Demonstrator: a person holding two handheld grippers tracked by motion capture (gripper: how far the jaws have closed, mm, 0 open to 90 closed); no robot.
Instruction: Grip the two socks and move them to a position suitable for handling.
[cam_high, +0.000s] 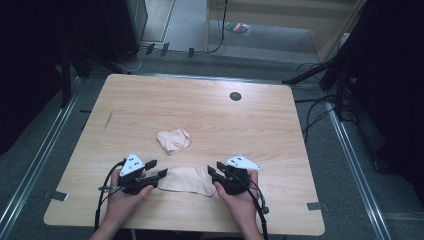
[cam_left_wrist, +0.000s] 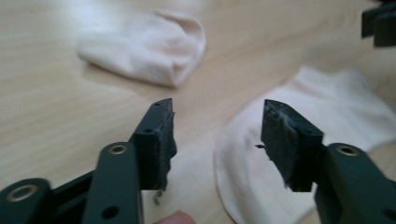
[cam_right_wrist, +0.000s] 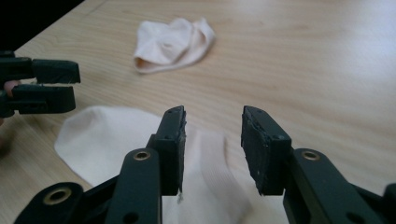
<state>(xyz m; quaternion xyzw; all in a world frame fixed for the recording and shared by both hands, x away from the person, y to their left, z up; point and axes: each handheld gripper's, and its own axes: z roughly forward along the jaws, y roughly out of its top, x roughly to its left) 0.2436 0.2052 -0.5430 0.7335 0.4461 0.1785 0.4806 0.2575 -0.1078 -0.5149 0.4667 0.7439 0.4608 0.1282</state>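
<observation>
While both hands rest near the table's (cam_high: 150, 100) near edge, a flat sock (cam_high: 187, 181) lies between the two grippers. Left gripper (cam_high: 156, 169) sits at the sock's left end, jaws apart with nothing pinched between them. Right gripper (cam_high: 214, 171) sits at the sock's right end, jaws likewise parted and empty above the cloth. A second, crumpled sock (cam_high: 173, 140) lies farther up the table, apart from both.

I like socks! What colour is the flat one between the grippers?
Pale cream flat sock; clearest in the high view.
</observation>
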